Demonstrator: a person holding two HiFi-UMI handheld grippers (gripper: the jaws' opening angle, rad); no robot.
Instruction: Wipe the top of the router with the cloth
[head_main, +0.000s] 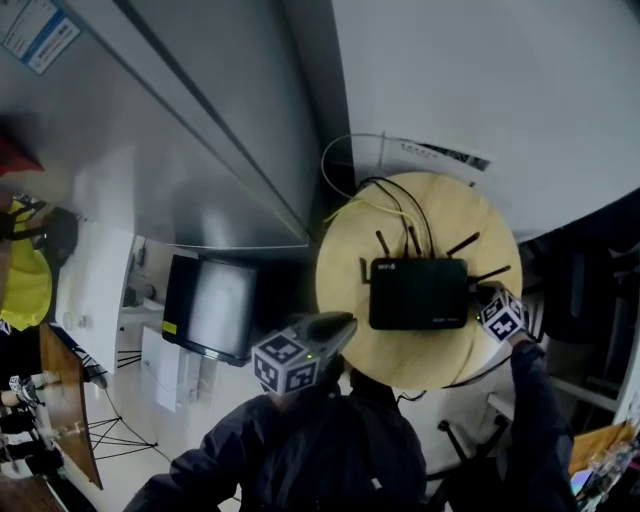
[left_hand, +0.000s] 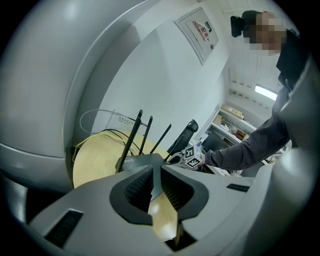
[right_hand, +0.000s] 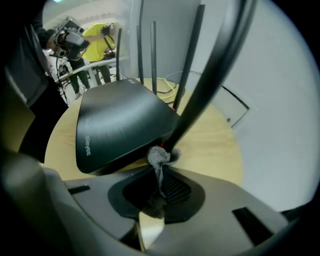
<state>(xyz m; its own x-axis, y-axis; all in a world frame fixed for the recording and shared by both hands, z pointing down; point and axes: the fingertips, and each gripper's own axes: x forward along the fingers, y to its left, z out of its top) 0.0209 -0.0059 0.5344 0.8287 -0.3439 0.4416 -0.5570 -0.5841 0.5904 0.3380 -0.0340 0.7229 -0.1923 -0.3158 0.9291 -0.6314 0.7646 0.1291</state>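
Cloth (right_hand: 159, 156) is a small grey wad pinched in the right hand-held gripper (right_hand: 160, 175). The jaws are closed tight on it, and only a tuft pokes out past the tips. Holding it bunched like this seems meant to give a firm pad for rubbing and to stop a loose flap from snagging. The tuft sits at the router's right edge, against the foot of an antenna (right_hand: 210, 70). It is level with the side of the casing and not yet on the lid, so I judge the wipe has not begun.

The router (right_hand: 117, 125) lies flat in the middle of the round wooden desk (head_main: 350, 250), its glossy black top bare and facing up. Its antennas stand along the far and right sides. That leaves the near edge as the open way in, which probably explains the low approach from the right.

The left hand-held gripper (head_main: 340, 325) hangs off the router's near-left corner, out past the desk rim and well apart from the casing. Its jaws are pressed together with nothing between them. It looks parked clear of the sweep, though close enough to steady the router if it slides.

Behind the router, black and yellow cables (head_main: 395, 205) loop off the back edge.
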